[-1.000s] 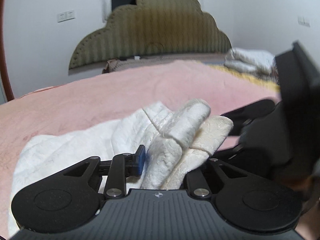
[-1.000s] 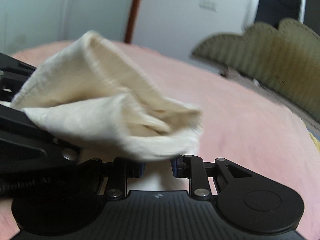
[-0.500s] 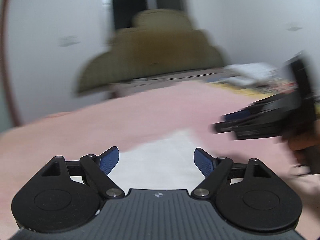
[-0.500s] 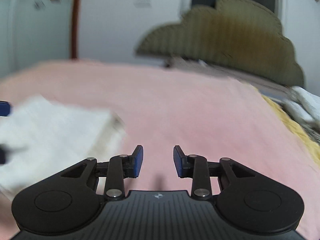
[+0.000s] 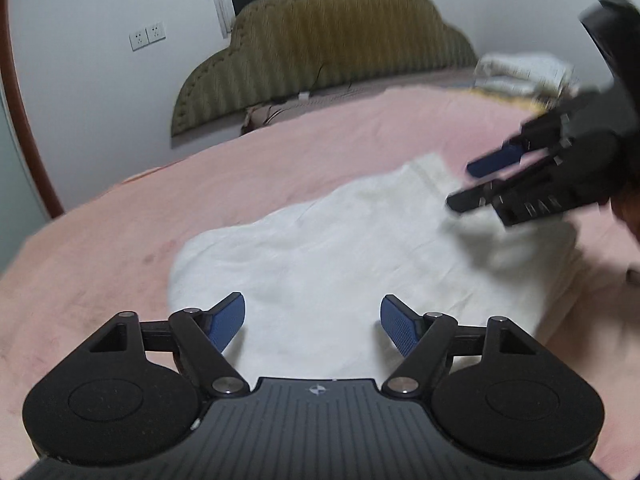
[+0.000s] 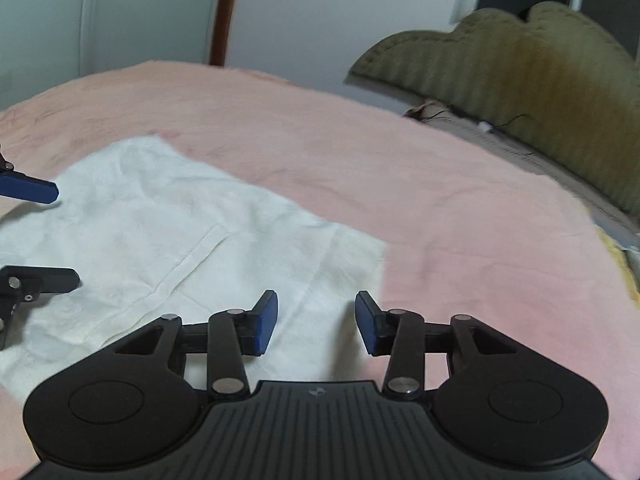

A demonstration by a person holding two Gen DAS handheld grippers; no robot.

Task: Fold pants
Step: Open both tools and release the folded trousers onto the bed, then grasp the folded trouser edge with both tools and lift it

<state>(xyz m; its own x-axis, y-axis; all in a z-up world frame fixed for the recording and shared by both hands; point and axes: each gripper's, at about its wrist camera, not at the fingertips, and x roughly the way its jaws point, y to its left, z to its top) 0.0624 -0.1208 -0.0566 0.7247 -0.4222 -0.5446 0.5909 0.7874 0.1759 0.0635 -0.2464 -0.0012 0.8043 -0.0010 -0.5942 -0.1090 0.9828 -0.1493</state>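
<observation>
Lying flat now, the white pants (image 5: 340, 256) fill the middle of the left wrist view as a compact folded slab on the pink bedspread (image 5: 120, 240). A second ago both claws were clamped on a bunched, lifted wad of this cloth; since then they have let go. The left gripper (image 5: 312, 322) hangs over the near edge of the fabric with its blue pads spread wide and nothing between them. The right gripper (image 6: 316, 320) is likewise released, its jaws parted with only cloth and blanket showing below the gap; in the left view it sits at the right edge of the frame, above the far side of the pants (blurred, so probably on the move). In the right wrist view the pants occupy the lower left, a seam running diagonally across the top layer. That fold looks finished: the garment rests unheld. One more fold or a smoothing pass may remain. The olive headboard (image 5: 332, 40) sits at the top centre.
</observation>
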